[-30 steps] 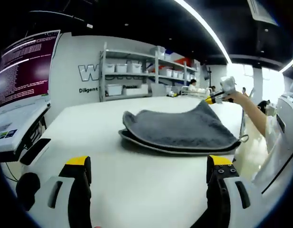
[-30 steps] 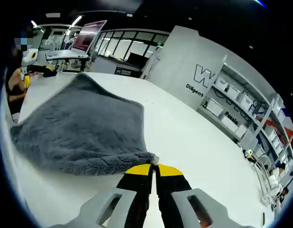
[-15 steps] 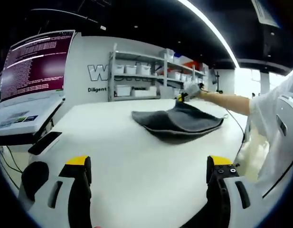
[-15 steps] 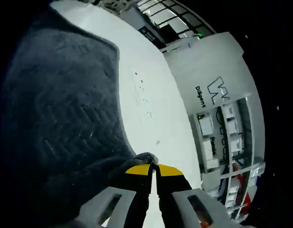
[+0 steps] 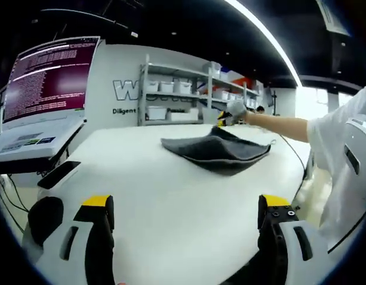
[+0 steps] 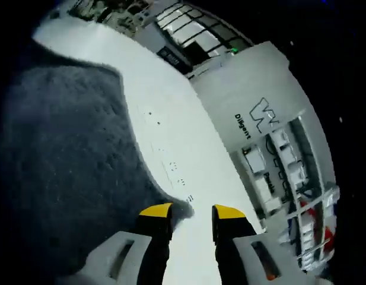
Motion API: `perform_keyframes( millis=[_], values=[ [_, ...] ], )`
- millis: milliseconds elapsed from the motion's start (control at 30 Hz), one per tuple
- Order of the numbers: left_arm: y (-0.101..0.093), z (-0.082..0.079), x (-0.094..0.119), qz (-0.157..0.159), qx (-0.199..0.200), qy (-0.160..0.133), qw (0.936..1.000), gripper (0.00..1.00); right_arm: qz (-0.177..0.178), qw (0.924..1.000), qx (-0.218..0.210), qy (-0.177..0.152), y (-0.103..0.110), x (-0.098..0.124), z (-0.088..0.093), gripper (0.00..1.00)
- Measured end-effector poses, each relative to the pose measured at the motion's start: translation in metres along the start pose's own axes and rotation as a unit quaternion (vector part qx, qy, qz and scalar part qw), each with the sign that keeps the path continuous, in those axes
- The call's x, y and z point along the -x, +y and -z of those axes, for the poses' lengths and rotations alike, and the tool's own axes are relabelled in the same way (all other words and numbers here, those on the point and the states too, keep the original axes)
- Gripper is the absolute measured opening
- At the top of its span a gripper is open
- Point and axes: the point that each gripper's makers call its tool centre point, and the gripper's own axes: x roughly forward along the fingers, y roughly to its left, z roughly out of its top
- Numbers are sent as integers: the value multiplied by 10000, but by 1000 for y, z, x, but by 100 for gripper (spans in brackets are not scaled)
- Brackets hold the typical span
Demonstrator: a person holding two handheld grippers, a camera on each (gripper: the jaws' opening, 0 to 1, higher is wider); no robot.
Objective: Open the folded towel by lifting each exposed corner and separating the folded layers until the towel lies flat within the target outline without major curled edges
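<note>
- Towel (image 5: 218,151): grey, plush, herringbone-textured; laid on table (image 5: 159,196) well ahead of left claw (image 5: 185,222), jaws wide, nothing held.
- Right claw (image 6: 191,215): jaws parted, towel corner (image 6: 181,208) lying between the tips, grip judged released.
- Progress: partly done; layers seen bunched, flattening judged outstanding.

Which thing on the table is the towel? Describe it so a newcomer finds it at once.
Start at the wide white table in front of the storage shelves. Toward its far side lies the towel, a dark grey fluffy cloth. It is the one soft, dark thing on the pale tabletop, with the right gripper open at its corner.
</note>
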Motion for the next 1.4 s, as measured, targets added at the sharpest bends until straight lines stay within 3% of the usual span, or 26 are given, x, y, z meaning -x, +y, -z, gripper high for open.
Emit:
perform_keyframes(
  millis=[100,133,267,333,500,667,767,867,967,1067,1233,1300,1400],
  values=[
    [-10,-2,-8,187,-24,-14,9998,99,-106,9966,-731,-375,-2,34,-7,39],
    [-13,-3,-11,241,-38,-27,9997,99,-146,9927,-1015,-627,-1,55,-14,43],
    [-23,-4,-25,467,-91,18,9989,99,-443,9765,-1789,-1116,14,114,-23,58],
    [-25,-5,-31,533,-129,48,9985,99,-578,9726,-1965,-1101,27,139,-19,64],
    [-30,-9,-42,662,-188,69,9976,99,-812,9708,-2046,-956,69,191,0,81],
    [-35,-9,-48,733,-206,79,9971,99,-852,9537,-2787,-738,115,236,37,99],
    [-38,-8,-50,789,-217,114,9966,99,-671,9499,-2979,-675,130,253,56,99],
    [-39,-8,-51,829,-240,128,9962,99,-472,9498,-3061,-451,145,266,73,99],
    [-40,-8,-52,851,-243,145,9960,99,-420,9602,-2755,-168,153,270,78,99],
    [-43,-7,-52,876,-267,173,9957,99,-430,9679,-2459,-292,153,265,57,99],
    [-49,-7,-46,876,-298,159,9956,99,-987,9706,-2007,-893,169,238,-9,93],
    [-49,-7,-43,861,-280,144,9958,99,-1248,9685,-1819,-1154,179,224,-38,86],
    [-49,-6,-38,830,-259,142,9961,99,-1802,9596,-1586,-1468,204,201,-85,80]
  ],
)
